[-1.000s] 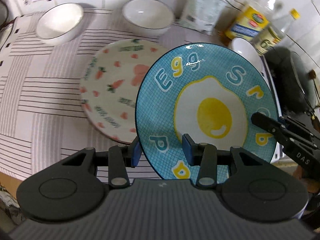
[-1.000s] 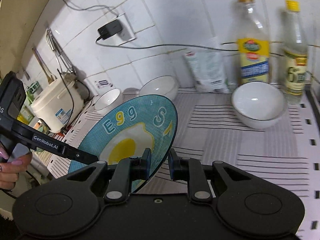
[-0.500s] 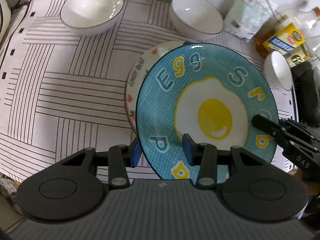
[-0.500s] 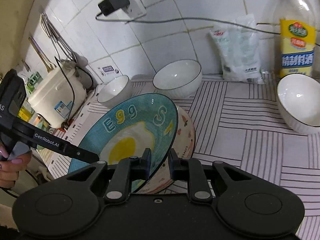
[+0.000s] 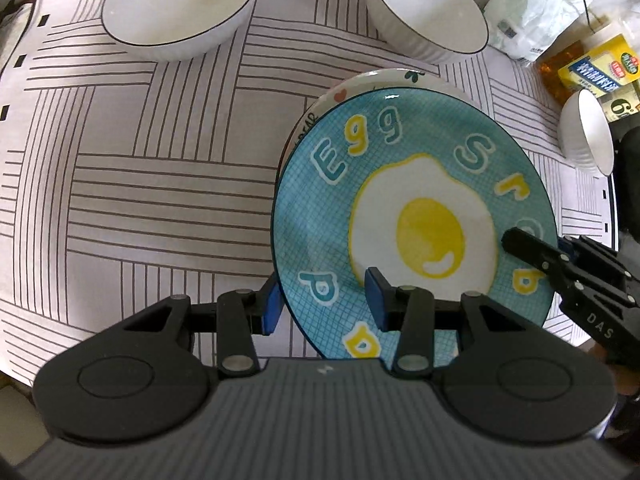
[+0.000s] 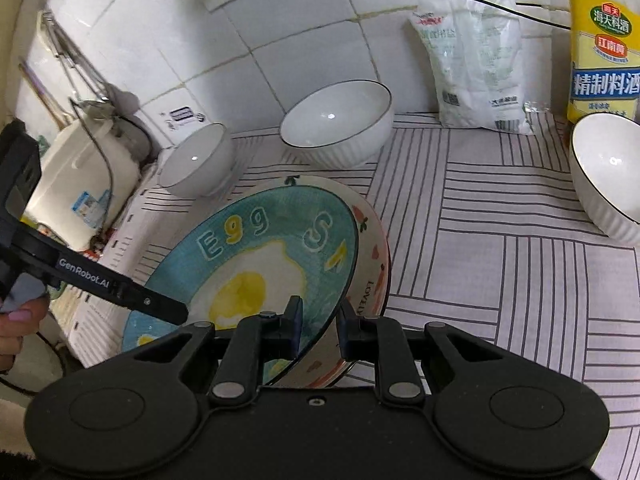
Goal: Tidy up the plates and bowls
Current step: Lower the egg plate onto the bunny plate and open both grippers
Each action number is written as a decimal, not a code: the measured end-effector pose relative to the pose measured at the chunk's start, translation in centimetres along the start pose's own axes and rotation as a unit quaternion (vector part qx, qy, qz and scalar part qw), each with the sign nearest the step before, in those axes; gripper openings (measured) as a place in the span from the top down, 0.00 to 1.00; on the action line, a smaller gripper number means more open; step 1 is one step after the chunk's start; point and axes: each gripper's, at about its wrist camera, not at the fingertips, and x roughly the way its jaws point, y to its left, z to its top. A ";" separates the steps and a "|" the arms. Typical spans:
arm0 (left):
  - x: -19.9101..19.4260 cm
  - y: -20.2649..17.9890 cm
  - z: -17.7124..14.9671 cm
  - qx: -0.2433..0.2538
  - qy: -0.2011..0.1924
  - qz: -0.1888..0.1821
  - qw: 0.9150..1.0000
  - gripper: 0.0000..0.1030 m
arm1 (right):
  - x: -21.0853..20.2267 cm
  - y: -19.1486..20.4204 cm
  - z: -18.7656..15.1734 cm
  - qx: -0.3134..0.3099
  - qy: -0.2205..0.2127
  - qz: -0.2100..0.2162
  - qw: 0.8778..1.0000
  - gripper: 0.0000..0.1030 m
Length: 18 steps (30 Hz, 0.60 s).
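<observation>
1. Left tool (image 5: pixel 322 300) and right tool (image 6: pixel 318 326) both clamp the rim of the round blue ceramic egg-print plate (image 5: pixel 412 216).
2. Just beyond them, the white strawberry-patterned plate (image 6: pixel 370 260), half exposed a second ago, is now nearly covered.
3. Stacking looks close; release is next.

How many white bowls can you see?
3. One white bowl sits far left near the rice cooker, one at the back by the wall, one on the right beside the bottle. More could be hidden outside the views.
</observation>
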 end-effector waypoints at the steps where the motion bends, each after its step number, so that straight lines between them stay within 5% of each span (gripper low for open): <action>1: 0.1 0.1 0.2 0.001 0.004 -0.001 1.000 0.60 | 0.1 0.1 0.0 0.004 0.002 -0.006 1.000 0.78; 18: 1.1 -0.6 1.4 0.054 0.036 0.015 0.998 0.59 | 1.3 4.6 1.3 0.024 0.047 -0.160 0.986 0.65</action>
